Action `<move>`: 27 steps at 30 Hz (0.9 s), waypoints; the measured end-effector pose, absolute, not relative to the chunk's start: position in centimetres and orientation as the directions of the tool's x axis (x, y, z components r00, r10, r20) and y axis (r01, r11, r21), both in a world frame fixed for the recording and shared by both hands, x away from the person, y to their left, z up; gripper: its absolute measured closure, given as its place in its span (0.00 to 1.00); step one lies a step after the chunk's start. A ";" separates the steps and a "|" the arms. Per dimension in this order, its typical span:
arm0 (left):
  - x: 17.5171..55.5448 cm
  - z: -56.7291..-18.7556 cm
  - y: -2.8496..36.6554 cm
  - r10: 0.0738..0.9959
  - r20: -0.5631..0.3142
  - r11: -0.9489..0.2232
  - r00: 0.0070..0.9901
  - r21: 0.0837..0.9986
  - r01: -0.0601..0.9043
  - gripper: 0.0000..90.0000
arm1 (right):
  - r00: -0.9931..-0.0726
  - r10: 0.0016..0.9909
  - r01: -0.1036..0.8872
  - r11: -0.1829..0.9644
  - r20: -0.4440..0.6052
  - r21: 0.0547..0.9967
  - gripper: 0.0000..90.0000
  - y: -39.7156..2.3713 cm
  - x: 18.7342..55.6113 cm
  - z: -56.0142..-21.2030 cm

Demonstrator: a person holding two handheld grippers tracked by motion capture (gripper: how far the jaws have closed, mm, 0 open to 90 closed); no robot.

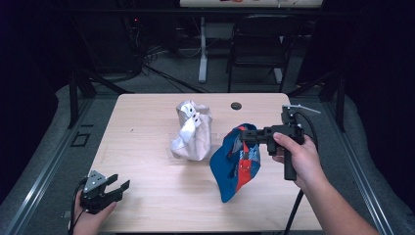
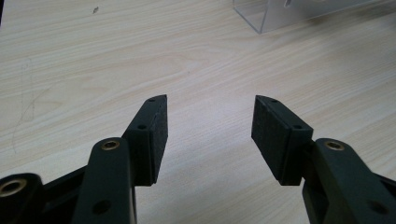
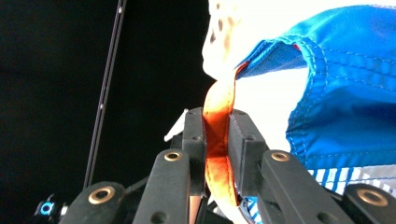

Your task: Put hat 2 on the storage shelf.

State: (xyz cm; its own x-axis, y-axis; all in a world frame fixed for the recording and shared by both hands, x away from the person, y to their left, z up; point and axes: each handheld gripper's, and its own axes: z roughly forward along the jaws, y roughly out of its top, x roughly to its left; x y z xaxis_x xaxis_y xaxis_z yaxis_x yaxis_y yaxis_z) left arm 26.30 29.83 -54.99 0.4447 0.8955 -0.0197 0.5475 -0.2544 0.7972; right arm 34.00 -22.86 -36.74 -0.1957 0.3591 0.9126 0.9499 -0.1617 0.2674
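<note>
Right gripper (image 1: 243, 140): we pinch the blue cap (image 1: 234, 166) by its orange strap (image 3: 218, 140), right of the white cap (image 1: 192, 131).
Left gripper (image 1: 117, 188): we hold it spread, empty, well left of the white cap.

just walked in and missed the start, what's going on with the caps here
A person is working at a wooden table with a gripper in each hand. The right gripper has its fingers shut on the orange strap of a blue and red cap, which hangs from it with its lower end at the tabletop. The left gripper rests open at the near left corner, holding nothing. A white cap sits mid-table on a clear stand.
</note>
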 end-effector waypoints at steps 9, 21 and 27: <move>26.3 -55.0 29.9 0.895 -0.017 -0.257 0.445 0.796 0.548 0.52 | -0.183 0.381 0.929 -0.235 0.906 0.286 0.87 -24.4 35.9 -34.6; 26.4 -54.9 29.9 0.894 -0.016 -0.262 0.447 0.791 0.553 0.52 | -0.181 0.395 0.880 -0.345 0.901 0.328 0.87 -25.6 38.3 -31.5; 26.4 -55.0 30.0 0.895 -0.020 -0.257 0.446 0.793 0.552 0.52 | -0.161 0.411 0.866 -0.376 0.897 0.328 0.87 -25.7 39.7 -31.4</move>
State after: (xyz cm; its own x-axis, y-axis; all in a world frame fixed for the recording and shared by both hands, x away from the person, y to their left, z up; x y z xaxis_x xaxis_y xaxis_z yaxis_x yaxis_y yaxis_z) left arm 26.42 30.04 -55.01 0.4460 0.8948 -0.0199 0.5516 -0.2573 0.7934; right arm 39.73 -25.71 -31.36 -0.1615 0.4111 0.8972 0.8663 -0.3764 0.3283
